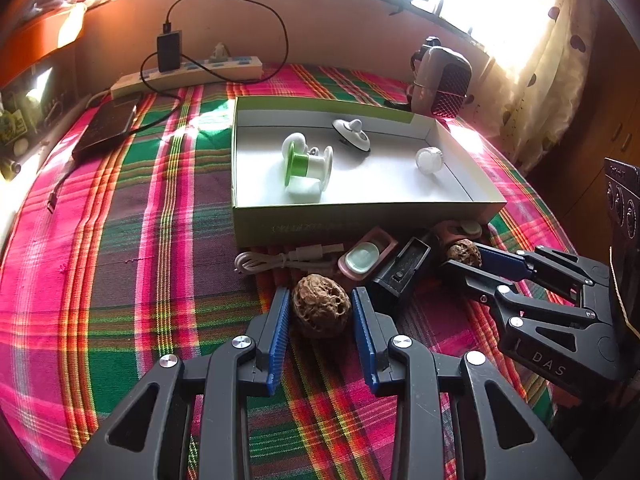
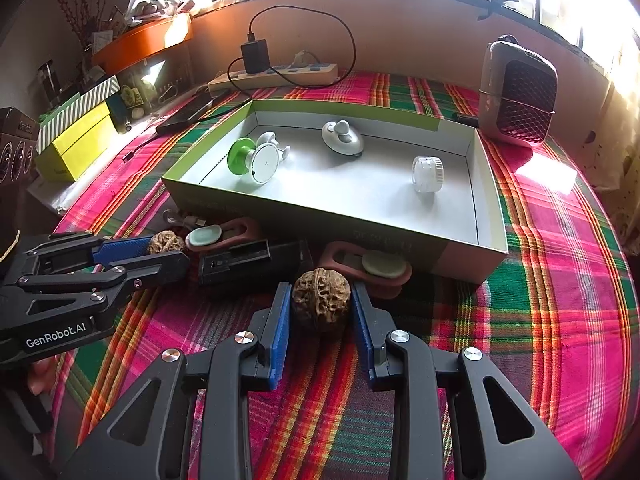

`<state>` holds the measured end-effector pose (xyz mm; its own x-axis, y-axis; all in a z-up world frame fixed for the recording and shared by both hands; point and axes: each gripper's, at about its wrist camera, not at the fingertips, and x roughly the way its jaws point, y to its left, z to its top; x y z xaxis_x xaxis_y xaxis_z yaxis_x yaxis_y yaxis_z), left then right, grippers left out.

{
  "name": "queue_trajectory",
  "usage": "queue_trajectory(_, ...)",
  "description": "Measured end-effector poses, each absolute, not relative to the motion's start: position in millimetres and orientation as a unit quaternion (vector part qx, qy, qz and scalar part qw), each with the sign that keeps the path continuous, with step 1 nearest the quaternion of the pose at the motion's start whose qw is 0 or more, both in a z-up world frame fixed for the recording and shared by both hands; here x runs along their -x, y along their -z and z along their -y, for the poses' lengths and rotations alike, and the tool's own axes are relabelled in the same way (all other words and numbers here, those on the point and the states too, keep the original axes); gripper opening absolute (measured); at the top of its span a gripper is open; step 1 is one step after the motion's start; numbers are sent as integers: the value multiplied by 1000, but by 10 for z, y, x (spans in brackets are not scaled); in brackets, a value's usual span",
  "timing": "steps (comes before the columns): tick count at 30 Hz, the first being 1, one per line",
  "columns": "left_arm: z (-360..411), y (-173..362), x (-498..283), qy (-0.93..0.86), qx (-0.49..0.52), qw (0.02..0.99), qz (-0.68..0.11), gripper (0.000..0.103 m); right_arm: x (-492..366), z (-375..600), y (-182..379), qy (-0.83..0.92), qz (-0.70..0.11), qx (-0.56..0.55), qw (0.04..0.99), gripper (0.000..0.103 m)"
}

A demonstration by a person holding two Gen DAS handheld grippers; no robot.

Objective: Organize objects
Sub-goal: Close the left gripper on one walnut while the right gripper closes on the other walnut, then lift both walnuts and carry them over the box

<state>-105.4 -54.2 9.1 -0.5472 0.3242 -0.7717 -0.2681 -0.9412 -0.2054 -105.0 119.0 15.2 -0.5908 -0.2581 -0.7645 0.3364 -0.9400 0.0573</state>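
Observation:
Two brown walnuts lie on the plaid cloth in front of an open green-and-white box (image 1: pixel 360 216) (image 2: pixel 320 216). My left gripper (image 1: pixel 320 296) has its blue pads against both sides of one walnut (image 1: pixel 320 312). In the right wrist view this left gripper (image 2: pixel 168 250) comes in from the left with that walnut (image 2: pixel 166 242) at its tips. My right gripper (image 2: pixel 320 288) is shut on the other walnut (image 2: pixel 322 302); the left wrist view shows it (image 1: pixel 460 256) at the right, gripping that walnut (image 1: pixel 464 254). Both walnuts rest on the cloth.
Inside the box lie a green-white spool (image 1: pixel 308 164), a white knob piece (image 1: pixel 352 132) and a clear cap (image 1: pixel 428 160). Between the grippers sit a black holder (image 1: pixel 404 270), a pink case (image 1: pixel 362 260), a second pink case (image 2: pixel 380 266) and a white cable (image 1: pixel 280 260). A power strip (image 1: pixel 188 72) and a speaker (image 2: pixel 520 96) stand behind.

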Motion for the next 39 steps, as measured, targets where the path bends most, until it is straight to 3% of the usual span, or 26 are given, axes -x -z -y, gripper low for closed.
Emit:
queue_trajectory(20,522,-424,1095,-898,404,174,22,29,1068,-1198,-428,903,-44,-392,172,30)
queue_trajectory(39,448,-540,1760,-900,400,172,17,29,1562,-1091,-473,901,-50,-395,172,30)
